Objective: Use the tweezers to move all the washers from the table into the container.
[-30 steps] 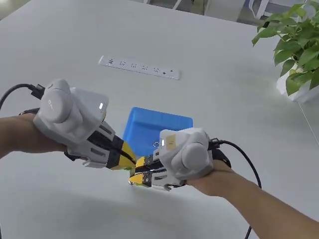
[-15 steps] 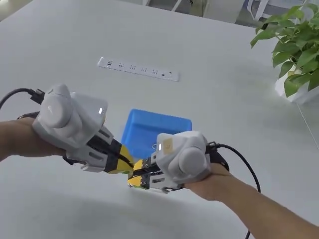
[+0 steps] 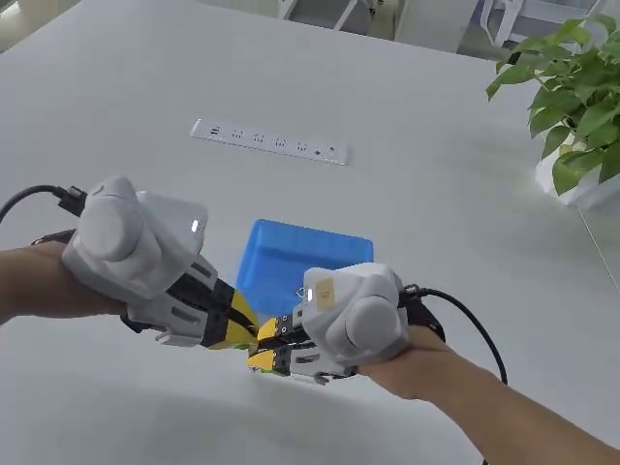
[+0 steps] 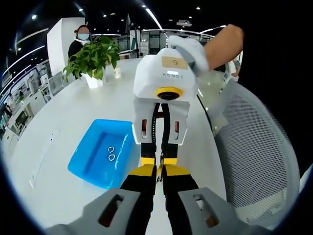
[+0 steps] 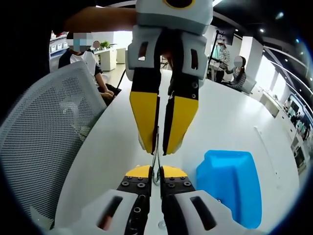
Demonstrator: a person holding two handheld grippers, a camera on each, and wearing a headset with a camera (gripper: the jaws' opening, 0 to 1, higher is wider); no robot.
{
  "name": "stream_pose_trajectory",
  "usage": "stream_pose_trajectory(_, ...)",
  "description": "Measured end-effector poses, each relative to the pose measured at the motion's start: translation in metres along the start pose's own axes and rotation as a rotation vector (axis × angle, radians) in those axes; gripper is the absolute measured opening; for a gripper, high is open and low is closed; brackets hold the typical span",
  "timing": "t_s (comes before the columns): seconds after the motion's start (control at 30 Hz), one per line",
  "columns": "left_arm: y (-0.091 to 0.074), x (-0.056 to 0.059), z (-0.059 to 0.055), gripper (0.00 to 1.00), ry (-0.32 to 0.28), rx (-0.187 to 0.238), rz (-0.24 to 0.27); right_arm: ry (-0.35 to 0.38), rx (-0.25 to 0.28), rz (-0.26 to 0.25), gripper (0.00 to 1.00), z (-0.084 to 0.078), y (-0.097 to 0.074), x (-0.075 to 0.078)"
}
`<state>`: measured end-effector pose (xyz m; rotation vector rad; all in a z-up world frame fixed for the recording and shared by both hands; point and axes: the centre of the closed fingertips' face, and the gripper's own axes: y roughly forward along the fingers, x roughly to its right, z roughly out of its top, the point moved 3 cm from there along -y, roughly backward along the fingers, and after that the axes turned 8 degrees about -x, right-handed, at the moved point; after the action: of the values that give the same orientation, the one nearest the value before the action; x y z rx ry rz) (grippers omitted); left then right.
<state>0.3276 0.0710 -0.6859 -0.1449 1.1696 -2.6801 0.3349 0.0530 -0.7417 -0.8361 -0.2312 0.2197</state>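
My two grippers meet tip to tip just in front of the blue container (image 3: 308, 250). In the right gripper view, my right gripper (image 5: 156, 173) is shut on the thin metal tweezers (image 5: 155, 161). They run up between the yellow fingertips of my left gripper (image 5: 157, 145), which close on them from above. In the left gripper view, my left gripper (image 4: 160, 171) faces the right gripper (image 4: 158, 160) with the tweezers between. Two washers (image 4: 111, 152) lie inside the container (image 4: 93, 169). From the head view, the left gripper (image 3: 254, 334) and right gripper (image 3: 263, 356) hide the tweezers.
A white power strip (image 3: 269, 141) lies on the white table (image 3: 436, 194) behind the container. A potted plant (image 3: 572, 97) stands at the far right edge. A grey mesh chair (image 4: 254, 147) sits by the table's near side. People sit in the background.
The grippers stay tip to tip near the container's front edge. The head view has shifted slightly; nothing else has visibly moved.
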Motion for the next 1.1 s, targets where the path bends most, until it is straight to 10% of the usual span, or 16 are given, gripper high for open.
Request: stream_pose_trajectory(1.1,-0.042,-0.006,0.004,0.57,-0.176,0.148,0.106,0.035,-0.002,0.008,0.07,0.024,-0.042,0.007)
